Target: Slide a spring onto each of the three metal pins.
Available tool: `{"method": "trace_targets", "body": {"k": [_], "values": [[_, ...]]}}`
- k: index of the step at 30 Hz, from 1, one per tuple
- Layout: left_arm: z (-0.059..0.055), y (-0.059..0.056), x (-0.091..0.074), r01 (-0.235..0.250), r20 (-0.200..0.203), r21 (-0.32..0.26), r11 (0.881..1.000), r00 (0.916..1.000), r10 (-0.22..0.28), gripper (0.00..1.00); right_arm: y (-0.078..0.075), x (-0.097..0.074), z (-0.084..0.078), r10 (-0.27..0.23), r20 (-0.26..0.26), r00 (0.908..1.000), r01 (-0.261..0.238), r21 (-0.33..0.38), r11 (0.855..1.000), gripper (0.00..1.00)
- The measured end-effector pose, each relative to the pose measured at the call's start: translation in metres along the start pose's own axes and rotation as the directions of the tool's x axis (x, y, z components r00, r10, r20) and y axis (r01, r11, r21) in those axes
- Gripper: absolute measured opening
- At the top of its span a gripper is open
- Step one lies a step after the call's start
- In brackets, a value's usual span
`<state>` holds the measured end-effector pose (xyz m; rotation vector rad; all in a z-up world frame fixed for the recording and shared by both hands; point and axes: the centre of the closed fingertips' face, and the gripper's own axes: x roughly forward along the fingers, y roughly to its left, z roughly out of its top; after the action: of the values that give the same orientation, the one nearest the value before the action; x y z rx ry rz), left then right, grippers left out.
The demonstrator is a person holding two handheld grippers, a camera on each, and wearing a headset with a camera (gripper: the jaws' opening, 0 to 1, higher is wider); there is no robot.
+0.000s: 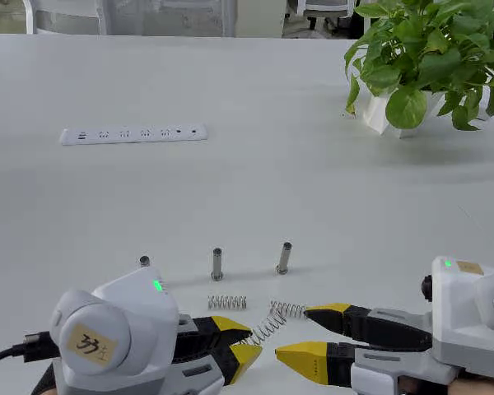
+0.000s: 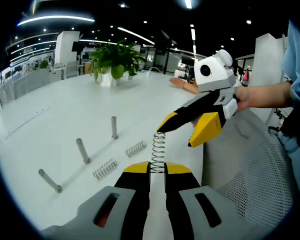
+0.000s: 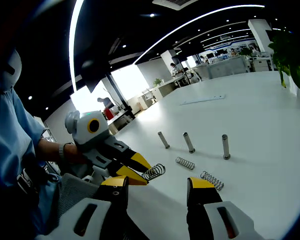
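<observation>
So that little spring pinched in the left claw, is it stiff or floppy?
Probably bendy yet self-supporting: the spring is thin open coils, standing straight out of the left claw. Likely very light. Set down, its round body might roll on the smooth table.

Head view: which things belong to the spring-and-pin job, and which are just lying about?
Job: three metal pins; two loose springs; third spring clamped in the left gripper; right gripper, open.
Lying about: power strip; potted plant.
</observation>
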<state>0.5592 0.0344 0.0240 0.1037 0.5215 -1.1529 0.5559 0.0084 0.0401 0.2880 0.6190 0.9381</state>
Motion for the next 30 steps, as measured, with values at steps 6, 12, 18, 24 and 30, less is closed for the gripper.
{"method": "trace_targets", "body": {"k": [6, 12, 18, 24, 30], "values": [[0.002, -0.006, 0.001, 0.019, 0.009, 0.007, 1.000, 0.9998, -0.019, 0.07, 0.003, 0.002, 0.005, 0.035, 0.049, 0.9982, -0.038, 0.071, 0.997, 0.31], [0.003, -0.010, 0.002, 0.033, 0.016, 0.010, 0.999, 0.9993, -0.033, 0.07, 0.006, 0.001, 0.007, 0.057, 0.078, 0.9953, -0.066, 0.114, 0.991, 0.19], [0.003, -0.011, 0.002, 0.037, 0.020, 0.013, 0.999, 0.9991, -0.037, 0.07, 0.006, 0.000, 0.006, 0.064, 0.081, 0.9947, -0.074, 0.127, 0.989, 0.13], [0.003, -0.013, 0.002, 0.047, 0.021, 0.023, 0.999, 0.9986, -0.048, 0.07, 0.007, 0.000, 0.007, 0.068, 0.089, 0.9937, -0.080, 0.138, 0.987, 0.08], [0.004, -0.014, 0.002, 0.045, 0.018, 0.025, 0.999, 0.9988, -0.045, 0.07, 0.010, 0.000, 0.008, 0.065, 0.085, 0.9942, -0.076, 0.126, 0.989, 0.07]]}}
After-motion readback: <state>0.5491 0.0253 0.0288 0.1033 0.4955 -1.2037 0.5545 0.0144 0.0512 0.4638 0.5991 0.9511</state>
